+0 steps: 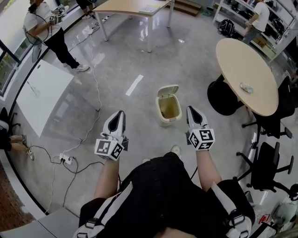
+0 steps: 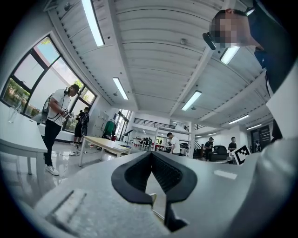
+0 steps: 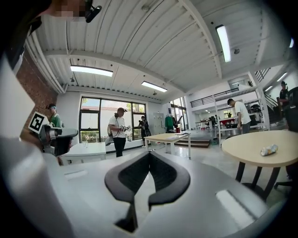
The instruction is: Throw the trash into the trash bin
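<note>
A small cream trash bin [image 1: 161, 116] stands on the grey floor with its lid [image 1: 167, 90] flipped up, just ahead of me and between my two grippers. A crumpled piece of trash [image 1: 246, 87] [image 3: 269, 149] lies on the round beige table [image 1: 233, 60] to my right. My left gripper [image 1: 120, 113] [image 2: 151, 155] is held level to the left of the bin, jaws shut with nothing between them. On the bin's right side my right gripper [image 1: 190, 109] [image 3: 149, 154] is also shut and holds nothing.
Black office chairs [image 1: 270, 160] stand beside the round table. A white table [image 1: 44, 93] is at my left, a long beige table [image 1: 130, 7] at the back. Cables and a power strip [image 1: 66, 159] lie on the floor at left. A person [image 1: 46, 28] stands far left.
</note>
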